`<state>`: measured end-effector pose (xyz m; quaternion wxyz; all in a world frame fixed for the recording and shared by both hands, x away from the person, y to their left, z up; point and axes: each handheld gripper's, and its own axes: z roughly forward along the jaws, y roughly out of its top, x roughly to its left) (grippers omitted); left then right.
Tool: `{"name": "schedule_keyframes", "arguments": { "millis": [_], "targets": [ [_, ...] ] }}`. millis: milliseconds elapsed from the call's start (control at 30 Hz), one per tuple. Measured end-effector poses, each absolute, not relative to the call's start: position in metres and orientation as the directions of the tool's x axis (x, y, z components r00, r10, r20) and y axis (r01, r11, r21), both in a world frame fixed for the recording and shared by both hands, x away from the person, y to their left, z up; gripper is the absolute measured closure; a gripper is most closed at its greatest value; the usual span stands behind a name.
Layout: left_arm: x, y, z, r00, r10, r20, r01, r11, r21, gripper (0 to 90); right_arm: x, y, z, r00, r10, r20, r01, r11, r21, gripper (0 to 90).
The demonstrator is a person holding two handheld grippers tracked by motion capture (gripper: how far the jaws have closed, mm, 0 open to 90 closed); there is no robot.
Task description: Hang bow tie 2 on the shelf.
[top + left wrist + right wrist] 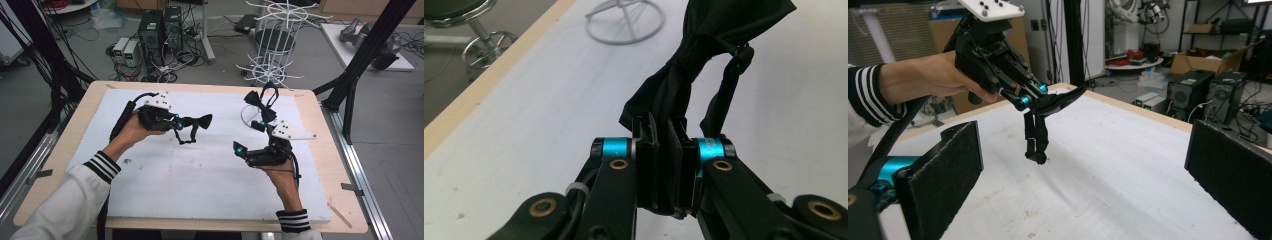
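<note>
A black bow tie is pinched at one wing by my left gripper, which is shut on it above the white mat. Its strap dangles below. In the left gripper view the jaws press on the tie's cloth. My right gripper hovers at the mat's right side, open with nothing between its pads. Its own view looks across at the held bow tie and the hanging strap. A second black bow tie with a looped strap sits at the white wire stand.
The white wire stand rises at the table's far right, with its ring base on the mat. The white mat covers most of the wooden table. Black frame posts stand at both sides, and computers and cables lie on the floor beyond.
</note>
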<state>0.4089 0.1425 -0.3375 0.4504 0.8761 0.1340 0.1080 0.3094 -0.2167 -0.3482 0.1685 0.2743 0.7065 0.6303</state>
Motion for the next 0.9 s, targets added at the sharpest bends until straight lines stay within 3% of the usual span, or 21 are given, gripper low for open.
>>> {"name": "schedule_keyframes", "arguments": {
  "millis": [900],
  "targets": [
    [0.372,0.146,-0.332,0.954,0.291,0.075,0.08,-0.488,0.869,83.8,0.342,-0.176,-0.329,-0.89,0.445,0.103,0.194,0.163,0.967,4.6]
  ]
}}
